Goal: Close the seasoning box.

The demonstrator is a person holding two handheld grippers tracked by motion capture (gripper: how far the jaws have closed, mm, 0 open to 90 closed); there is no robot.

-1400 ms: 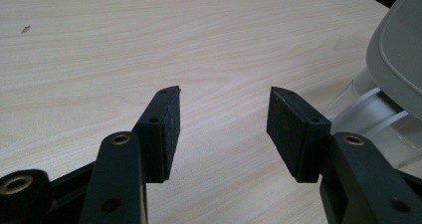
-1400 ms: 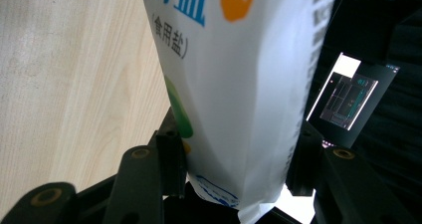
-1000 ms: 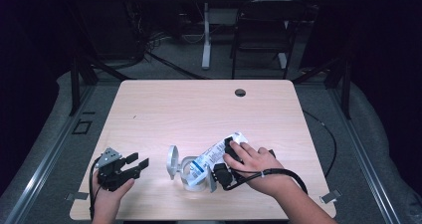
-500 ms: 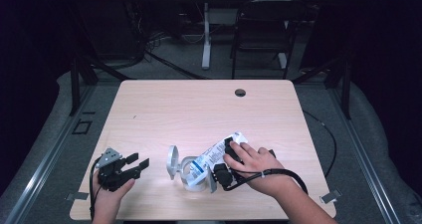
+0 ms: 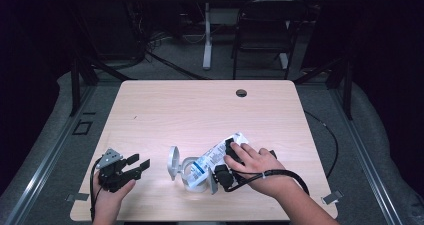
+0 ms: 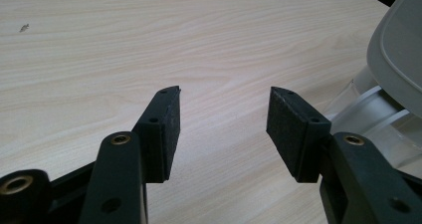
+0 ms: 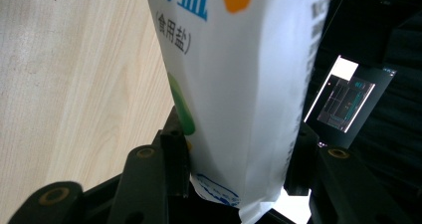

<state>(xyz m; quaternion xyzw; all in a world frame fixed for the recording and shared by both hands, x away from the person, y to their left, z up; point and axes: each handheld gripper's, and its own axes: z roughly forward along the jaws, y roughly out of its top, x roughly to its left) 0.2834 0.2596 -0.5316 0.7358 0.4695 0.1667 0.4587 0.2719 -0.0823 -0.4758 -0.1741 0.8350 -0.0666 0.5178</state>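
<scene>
A white salt bag point(image 5: 210, 157) with blue print lies tilted across a clear plastic container point(image 5: 192, 177) whose round lid point(image 5: 173, 162) stands open at its left. My right gripper point(image 5: 224, 160), under the person's hand, pinches the bag's end. In the right gripper view both pads press the bag point(image 7: 239, 59) between the jaws of the right gripper point(image 7: 239, 159), which have just been closing on it. My left gripper point(image 5: 141, 161) rests open near the table's front left corner. In the left gripper view that gripper point(image 6: 224, 119) has nothing between its fingers, with the container point(image 6: 378, 109) at right.
The pale wooden table point(image 5: 200, 110) has a cable hole point(image 5: 241, 92) near its far edge. A dark chair point(image 5: 262, 35) and table legs stand behind it. A lit screen point(image 7: 343, 99) shows beyond the bag in the right gripper view.
</scene>
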